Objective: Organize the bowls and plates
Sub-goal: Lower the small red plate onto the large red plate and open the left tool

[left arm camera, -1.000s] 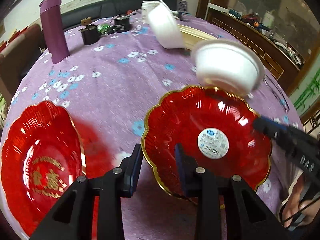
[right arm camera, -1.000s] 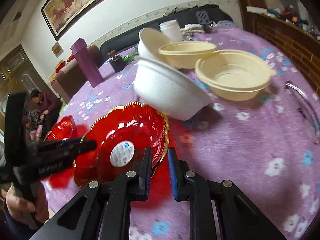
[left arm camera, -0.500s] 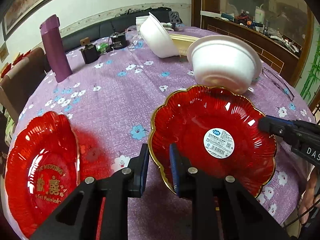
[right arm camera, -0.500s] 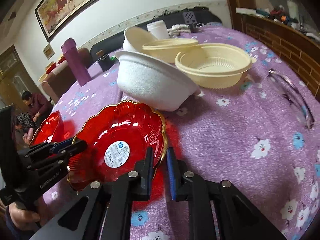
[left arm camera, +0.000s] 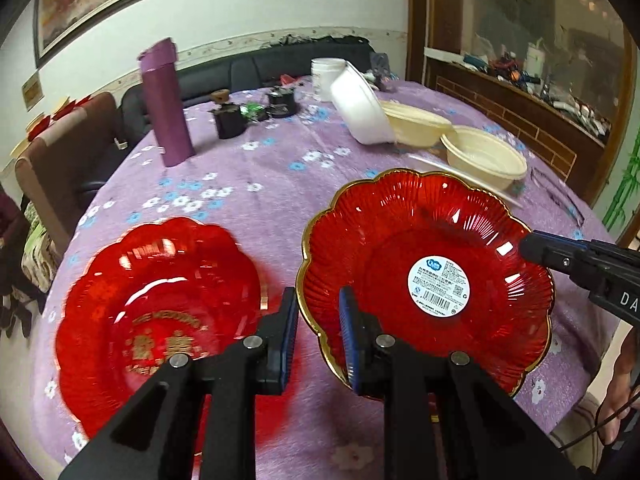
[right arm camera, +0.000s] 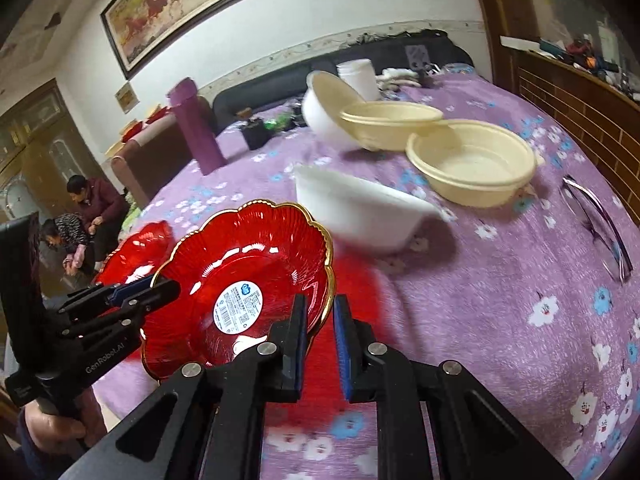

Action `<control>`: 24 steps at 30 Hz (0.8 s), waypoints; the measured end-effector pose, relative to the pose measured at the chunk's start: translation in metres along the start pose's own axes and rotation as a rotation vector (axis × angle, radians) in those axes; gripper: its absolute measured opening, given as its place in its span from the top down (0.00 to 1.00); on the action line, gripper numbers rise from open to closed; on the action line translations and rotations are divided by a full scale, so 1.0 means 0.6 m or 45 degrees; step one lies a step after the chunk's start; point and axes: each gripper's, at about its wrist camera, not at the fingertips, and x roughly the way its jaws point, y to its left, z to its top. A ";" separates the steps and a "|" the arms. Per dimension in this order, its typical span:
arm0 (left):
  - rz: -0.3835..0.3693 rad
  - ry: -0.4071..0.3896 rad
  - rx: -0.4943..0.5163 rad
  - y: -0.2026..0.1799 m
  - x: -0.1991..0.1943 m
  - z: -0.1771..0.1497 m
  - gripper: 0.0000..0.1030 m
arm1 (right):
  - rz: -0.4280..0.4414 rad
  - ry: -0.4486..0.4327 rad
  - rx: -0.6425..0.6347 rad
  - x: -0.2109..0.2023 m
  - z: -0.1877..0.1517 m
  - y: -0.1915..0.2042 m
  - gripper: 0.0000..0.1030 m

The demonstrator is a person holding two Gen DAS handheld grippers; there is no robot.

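A: Item one, location?
B: Gold-rimmed red plate point(left arm camera: 424, 240), barcode sticker at centre. Raised and tilted over the near edge of the counter point(left arm camera: 248, 168), red glow on the purple flowered cloth beneath.

A: Held by?
B: Left tongs point(left arm camera: 318, 324), pinching the plate's near-left rim, edge caught between the blue pads. Right tongs point(right arm camera: 320, 340), pinching the opposite rim likewise.

A: Item two?
B: Second red plate point(left arm camera: 160, 280), gold lettering inside. Flat on the counter, just left of the first, apart from both tongs.

A: Bowls?
B: White bowl point(right arm camera: 360, 216), blurred, just beyond the held plate, upright or tilted impossible to tell. Cream bowl point(right arm camera: 472, 168), upright, farther right. Another cream bowl point(right arm camera: 390, 124) behind it, leaning against a tipped white bowl point(right arm camera: 324, 108).

A: Remaining stock?
B: Purple flask point(left arm camera: 166, 108), upright, far left. White tub point(left arm camera: 326, 76) at the far edge. Small dark pots point(left arm camera: 230, 118) between flask and tub.
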 end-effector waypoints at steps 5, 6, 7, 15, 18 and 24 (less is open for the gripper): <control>0.049 -0.033 -0.054 0.038 -0.029 0.002 0.80 | 0.034 -0.038 -0.075 -0.009 0.019 0.050 0.86; 0.059 -0.037 -0.064 0.047 -0.034 0.002 0.80 | 0.039 -0.040 -0.085 -0.009 0.022 0.057 0.86; 0.073 -0.042 -0.080 0.059 -0.040 0.000 0.80 | 0.050 -0.041 -0.096 -0.007 0.027 0.067 0.86; 0.194 -0.054 -0.210 0.157 -0.068 -0.021 0.80 | 0.158 0.006 -0.175 0.038 0.056 0.155 0.86; 0.230 -0.048 -0.253 0.189 -0.072 -0.030 0.80 | 0.182 0.031 -0.213 0.064 0.061 0.193 0.86; 0.288 0.005 -0.320 0.241 -0.057 -0.052 0.80 | 0.198 0.112 -0.278 0.125 0.061 0.251 0.86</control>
